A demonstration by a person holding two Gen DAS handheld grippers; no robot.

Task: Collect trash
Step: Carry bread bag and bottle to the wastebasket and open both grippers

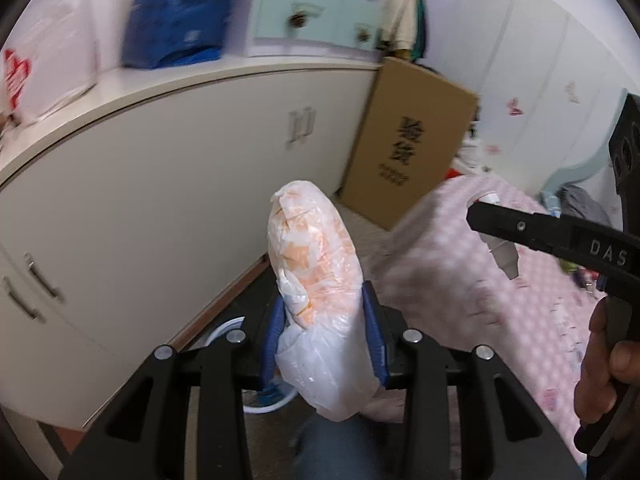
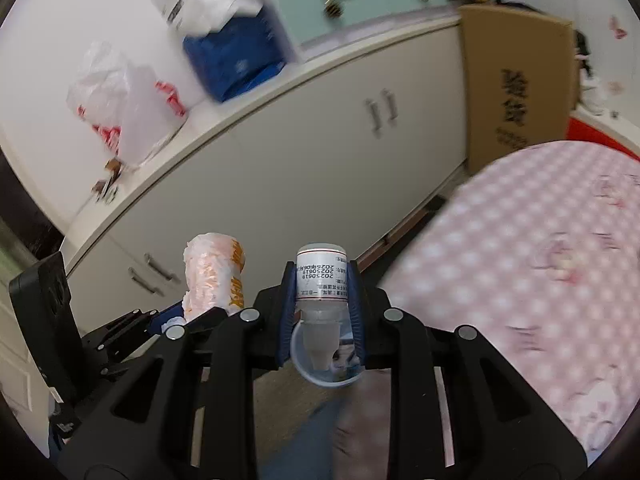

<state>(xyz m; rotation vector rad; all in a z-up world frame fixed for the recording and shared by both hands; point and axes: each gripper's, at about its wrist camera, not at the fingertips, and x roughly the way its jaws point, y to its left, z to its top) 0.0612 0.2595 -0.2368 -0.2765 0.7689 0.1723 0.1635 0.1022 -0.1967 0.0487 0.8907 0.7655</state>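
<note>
At lower centre of each wrist view, the left gripper (image 1: pixel 326 336) is clamped on a crumpled plastic bag (image 1: pixel 314 276) and the right gripper (image 2: pixel 322 312) on a small labelled bottle (image 2: pixel 322 276) — both carried in the air beside the pink bed (image 2: pixel 540 280). Risk, as I judge it: the slack bag could slide through the pads, and the bottle — pinched near its neck — could pivot and drop.

A long white cabinet (image 1: pixel 160 184) stands on the left. A blue bag (image 1: pixel 176 24) sits on top. A brown cardboard box (image 1: pixel 408 144) leans far off. A pink bed (image 2: pixel 540 280) is on the right.
</note>
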